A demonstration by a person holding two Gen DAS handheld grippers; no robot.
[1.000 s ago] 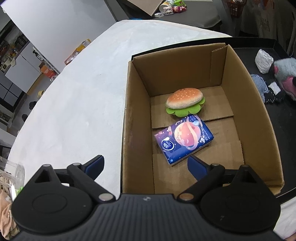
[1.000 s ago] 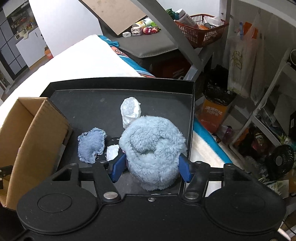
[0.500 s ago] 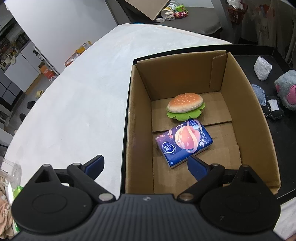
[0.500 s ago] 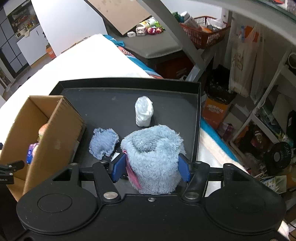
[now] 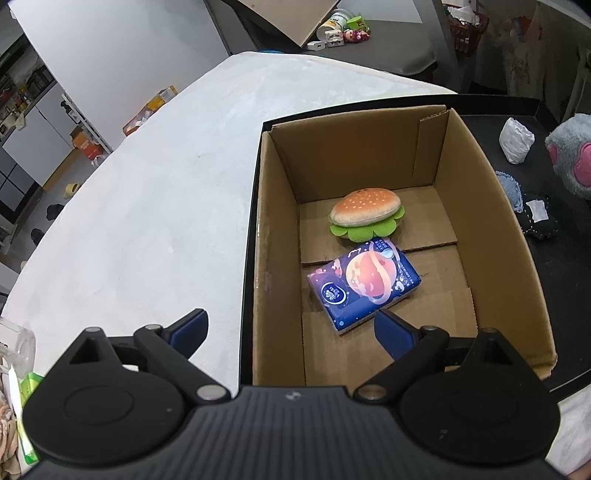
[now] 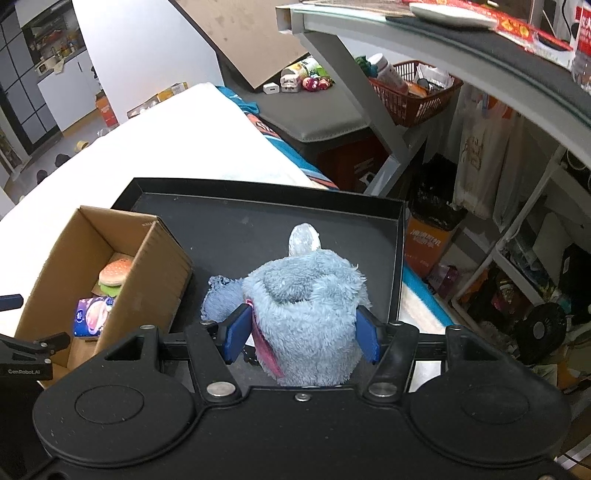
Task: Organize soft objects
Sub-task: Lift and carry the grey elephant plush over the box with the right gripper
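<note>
White surface (image 5: 155,206), open brown cardboard box (image 5: 491,236) on black tray (image 6: 258,229); right tool (image 6: 303,334) clamped on fluffy blue plush toy (image 6: 306,306), left tool (image 5: 291,328) spread, empty.

A red wire basket (image 6: 413,92) full of bottles and packets sits on a grey padded bench (image 6: 314,114) past the far edge of the white tabletop (image 5: 147,192). Small toys and a white charger (image 6: 271,88) lie on that bench beneath a leaning sheet of cardboard (image 6: 240,33). Beyond the tabletop's right edge stand an orange carton (image 6: 424,240) and a black fan (image 6: 543,328) (low on the floor), and cloth bags (image 6: 476,155) hang nearby.
</note>
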